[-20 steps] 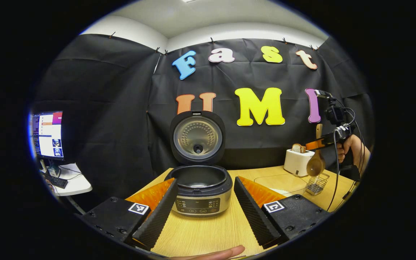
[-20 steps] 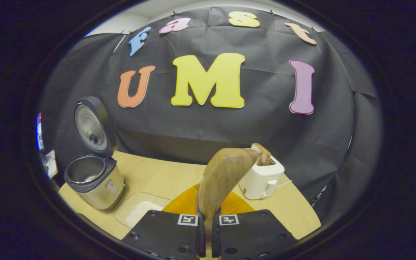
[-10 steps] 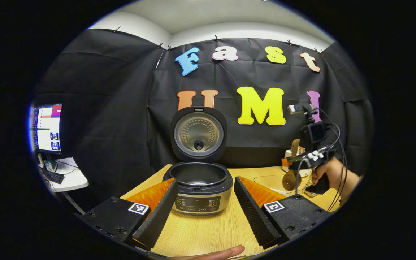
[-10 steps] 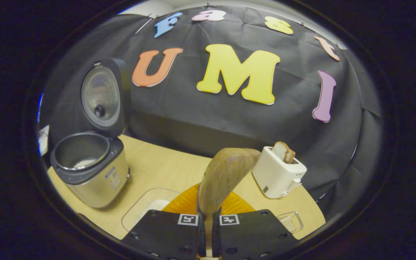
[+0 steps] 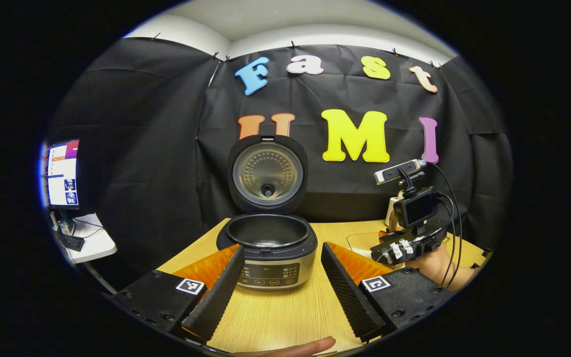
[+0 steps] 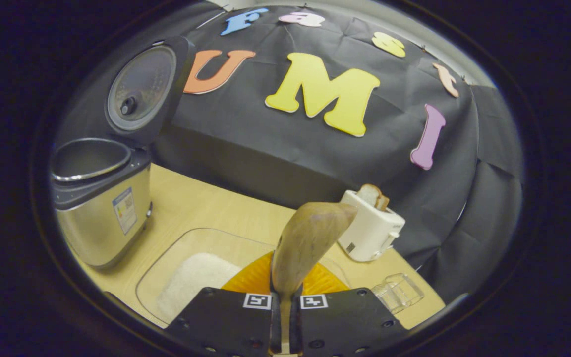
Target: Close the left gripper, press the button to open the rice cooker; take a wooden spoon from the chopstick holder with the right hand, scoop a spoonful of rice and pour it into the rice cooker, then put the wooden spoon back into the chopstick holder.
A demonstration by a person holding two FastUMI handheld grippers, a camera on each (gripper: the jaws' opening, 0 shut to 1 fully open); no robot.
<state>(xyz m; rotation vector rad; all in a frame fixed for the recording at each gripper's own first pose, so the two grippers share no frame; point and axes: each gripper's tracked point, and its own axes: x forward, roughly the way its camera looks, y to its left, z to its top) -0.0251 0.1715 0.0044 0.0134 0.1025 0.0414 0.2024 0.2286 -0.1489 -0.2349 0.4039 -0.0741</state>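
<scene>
While the right tongs (image 6: 281, 317) clench the stem of a wooden spoon (image 6: 305, 248) above the rice tray (image 6: 166, 258), the left tongs (image 5: 280, 287) hang released before the open cooker (image 5: 268, 245). The spoon looks light, stiff and smooth; gripping low steadies it.

Rice cooker (image 5: 271, 248) lid up, between L gripper (image 5: 280, 292) spread fingers; R gripper (image 5: 399, 249) far right.
</scene>
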